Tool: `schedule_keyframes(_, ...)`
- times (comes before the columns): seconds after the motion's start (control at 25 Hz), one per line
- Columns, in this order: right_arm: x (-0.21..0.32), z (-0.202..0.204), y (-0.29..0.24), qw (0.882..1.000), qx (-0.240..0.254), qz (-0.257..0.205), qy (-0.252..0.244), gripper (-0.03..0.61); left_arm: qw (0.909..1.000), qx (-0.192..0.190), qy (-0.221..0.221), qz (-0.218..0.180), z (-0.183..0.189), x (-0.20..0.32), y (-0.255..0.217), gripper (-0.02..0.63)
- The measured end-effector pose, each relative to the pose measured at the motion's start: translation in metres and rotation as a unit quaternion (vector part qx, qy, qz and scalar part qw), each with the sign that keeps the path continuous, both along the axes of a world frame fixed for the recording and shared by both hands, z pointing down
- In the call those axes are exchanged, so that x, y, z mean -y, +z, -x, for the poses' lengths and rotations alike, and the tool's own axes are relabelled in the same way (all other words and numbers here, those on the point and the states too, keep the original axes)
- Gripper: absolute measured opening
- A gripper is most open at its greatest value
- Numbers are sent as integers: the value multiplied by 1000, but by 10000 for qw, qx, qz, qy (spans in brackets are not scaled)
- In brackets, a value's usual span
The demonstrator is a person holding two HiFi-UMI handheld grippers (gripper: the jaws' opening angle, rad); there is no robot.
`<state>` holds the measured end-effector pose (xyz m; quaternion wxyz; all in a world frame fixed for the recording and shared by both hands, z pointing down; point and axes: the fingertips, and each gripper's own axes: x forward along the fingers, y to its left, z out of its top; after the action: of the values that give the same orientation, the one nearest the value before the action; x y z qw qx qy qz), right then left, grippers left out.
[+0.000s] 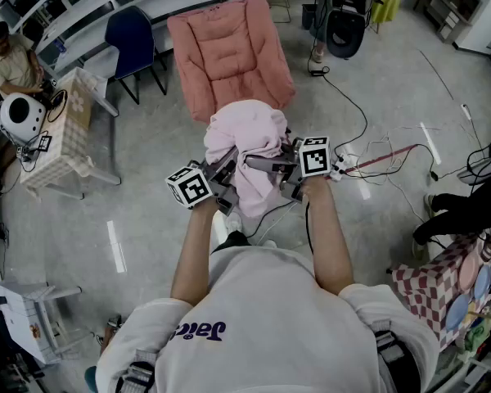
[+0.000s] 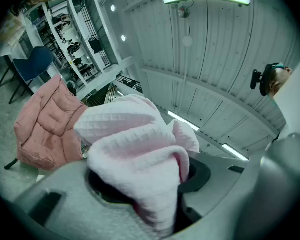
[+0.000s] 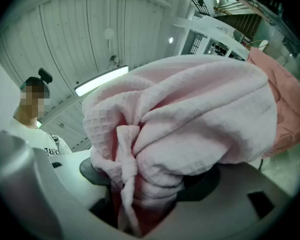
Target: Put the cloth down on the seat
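A pale pink waffle cloth hangs bunched between my two grippers, in front of the pink cushioned seat. My left gripper is shut on the cloth's left side; in the left gripper view the cloth fills the jaws, with the seat behind at the left. My right gripper is shut on the right side; the folds of the cloth are wedged between the jaws in the right gripper view. A strip of the seat shows at the right edge there.
A dark blue chair stands left of the seat. A small checked table is at the left. Cables trail over the floor at the right. A black stand is behind the seat.
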<state>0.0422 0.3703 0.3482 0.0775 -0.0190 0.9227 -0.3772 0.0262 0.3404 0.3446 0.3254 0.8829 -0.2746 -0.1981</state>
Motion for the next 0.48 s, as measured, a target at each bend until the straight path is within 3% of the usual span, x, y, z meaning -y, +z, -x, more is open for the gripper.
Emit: schedule_keyframes(0.48, 2, -4, 17, 9999, 36, 143, 8, 341, 9999, 45, 1, 103, -4, 2, 17, 209)
